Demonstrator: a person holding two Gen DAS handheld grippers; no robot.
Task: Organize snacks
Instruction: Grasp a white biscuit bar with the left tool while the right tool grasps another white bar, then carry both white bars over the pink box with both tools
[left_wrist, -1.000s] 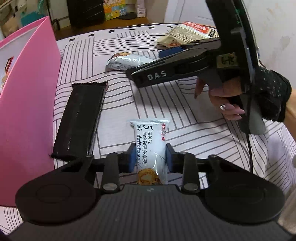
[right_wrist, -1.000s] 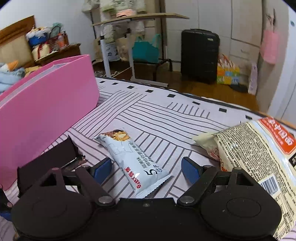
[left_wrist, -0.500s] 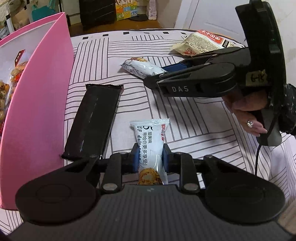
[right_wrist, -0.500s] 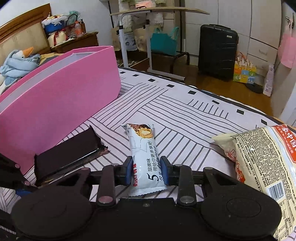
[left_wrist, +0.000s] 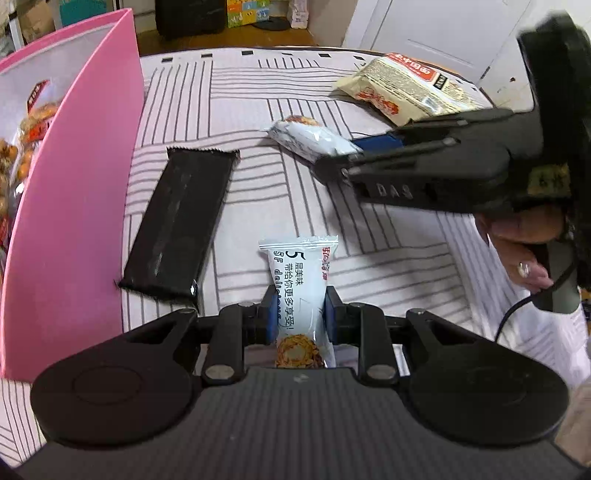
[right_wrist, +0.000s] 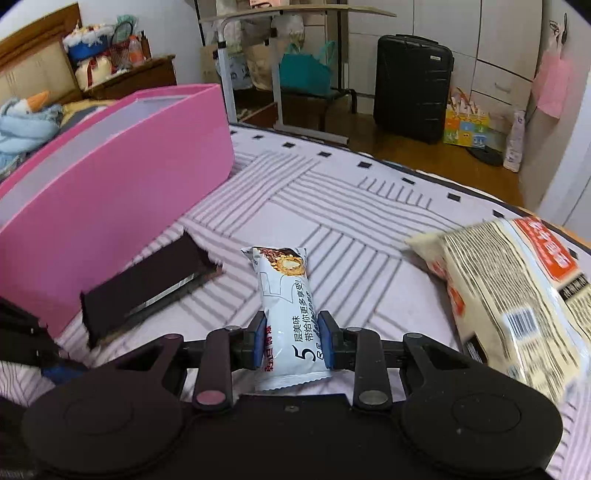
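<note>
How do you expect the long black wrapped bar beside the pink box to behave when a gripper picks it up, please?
The black bar lies flat and straight, so it probably stays fairly stiff when lifted. Its glossy wrapper may be slippery between gripper pads. Being long, it could droop or swing if pinched at one end, and may catch on the pink box.

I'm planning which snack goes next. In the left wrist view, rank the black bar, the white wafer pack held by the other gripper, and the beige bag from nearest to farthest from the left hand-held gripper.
1. Black bar, just ahead on the left.
2. White wafer pack, ahead to the right.
3. Beige bag, far right.
</note>
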